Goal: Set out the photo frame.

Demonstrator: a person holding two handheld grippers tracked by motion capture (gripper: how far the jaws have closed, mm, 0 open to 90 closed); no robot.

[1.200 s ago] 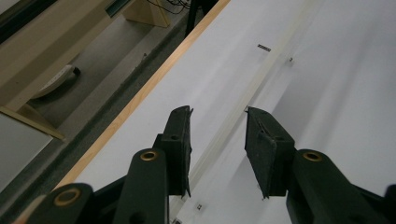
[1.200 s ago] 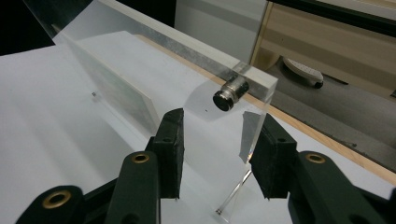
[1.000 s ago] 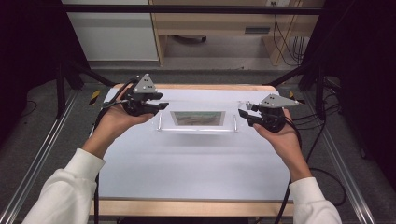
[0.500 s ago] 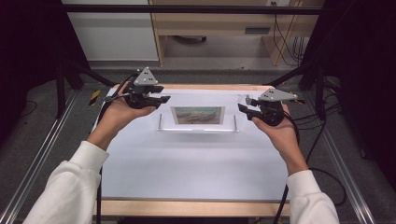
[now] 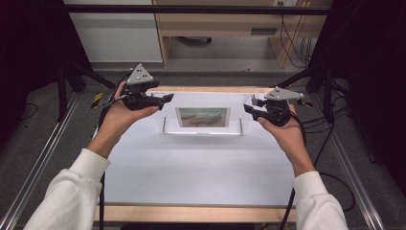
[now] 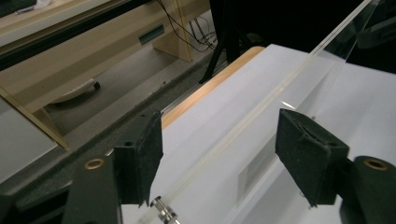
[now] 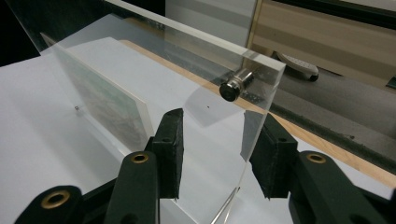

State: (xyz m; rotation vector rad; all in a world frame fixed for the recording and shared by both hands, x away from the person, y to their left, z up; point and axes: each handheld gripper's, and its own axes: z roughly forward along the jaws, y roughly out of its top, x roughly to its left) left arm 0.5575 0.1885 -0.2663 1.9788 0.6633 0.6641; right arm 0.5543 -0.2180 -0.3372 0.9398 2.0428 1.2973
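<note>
The acrylic frame (image 5: 202, 120) is stood upright near the table's (image 5: 191, 167) far edge, the picture (image 5: 202, 117) sandwiched inside. The left gripper (image 5: 165, 98) has just been opened; its jaws are spread wide around the frame's left edge, pads clear of it, so that end appears let go. The right gripper (image 5: 248, 108) is kept astride the right edge beside the standoff (image 7: 233, 86), seemingly as a steadying guard, though contact cannot be told.
</note>
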